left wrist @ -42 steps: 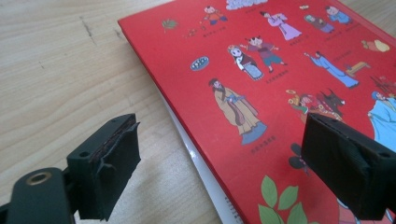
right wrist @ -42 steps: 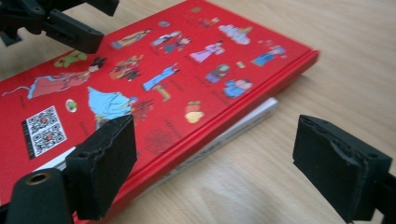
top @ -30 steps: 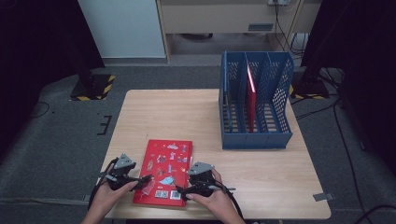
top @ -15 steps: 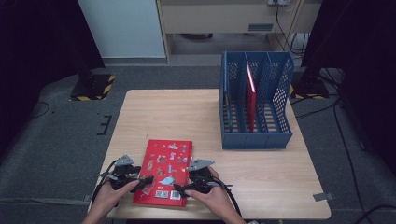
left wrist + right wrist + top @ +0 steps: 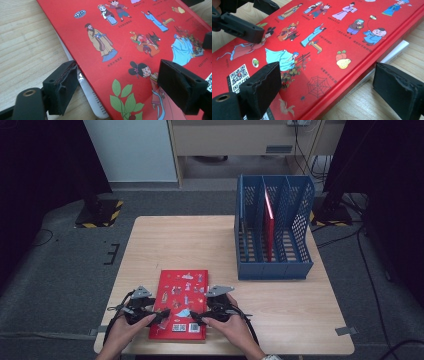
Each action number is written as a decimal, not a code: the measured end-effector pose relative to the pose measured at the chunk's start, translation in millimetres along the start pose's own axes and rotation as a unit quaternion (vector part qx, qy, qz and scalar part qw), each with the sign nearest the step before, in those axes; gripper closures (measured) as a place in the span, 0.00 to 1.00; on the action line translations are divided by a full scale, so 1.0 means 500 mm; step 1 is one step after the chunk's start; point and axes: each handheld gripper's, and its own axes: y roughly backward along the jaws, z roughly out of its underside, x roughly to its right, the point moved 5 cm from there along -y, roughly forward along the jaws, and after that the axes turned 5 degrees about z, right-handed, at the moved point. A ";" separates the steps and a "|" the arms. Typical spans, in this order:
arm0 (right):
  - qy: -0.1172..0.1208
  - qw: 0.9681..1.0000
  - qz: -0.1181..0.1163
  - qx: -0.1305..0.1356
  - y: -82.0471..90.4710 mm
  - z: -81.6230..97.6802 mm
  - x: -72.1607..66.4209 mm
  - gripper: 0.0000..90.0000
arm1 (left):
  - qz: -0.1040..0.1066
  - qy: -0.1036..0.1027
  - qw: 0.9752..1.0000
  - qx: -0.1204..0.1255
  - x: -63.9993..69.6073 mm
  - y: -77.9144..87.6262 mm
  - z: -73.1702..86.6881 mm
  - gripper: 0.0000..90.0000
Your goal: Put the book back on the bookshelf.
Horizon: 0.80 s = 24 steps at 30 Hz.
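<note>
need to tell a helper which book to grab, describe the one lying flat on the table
On the wooden table, look at the near edge, left of the blue file rack. The book lies flat there, its red cover full of small cartoon figures; the other red book stands upright inside the rack.

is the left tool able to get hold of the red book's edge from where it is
Probably yes: the left tool is open and already straddles the near-left edge of the red book, one pad beside the cover's edge, the other over the cover. Nothing lies between.
</note>
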 end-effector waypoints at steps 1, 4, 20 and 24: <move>-0.001 1.000 0.000 0.001 0.000 0.000 0.000 0.10 | 0.003 -0.005 1.000 0.000 -0.001 0.000 0.000 0.17; -0.005 1.000 0.002 0.000 0.001 0.001 -0.002 0.11 | 0.002 -0.017 1.000 0.008 -0.007 -0.004 -0.007 0.16; -0.007 1.000 0.003 -0.019 0.025 0.026 -0.040 0.10 | 0.019 -0.014 1.000 0.017 -0.072 -0.051 -0.062 0.08; -0.012 1.000 -0.002 -0.023 0.028 0.032 -0.046 0.10 | 0.040 -0.006 0.999 0.011 -0.080 -0.062 -0.068 0.04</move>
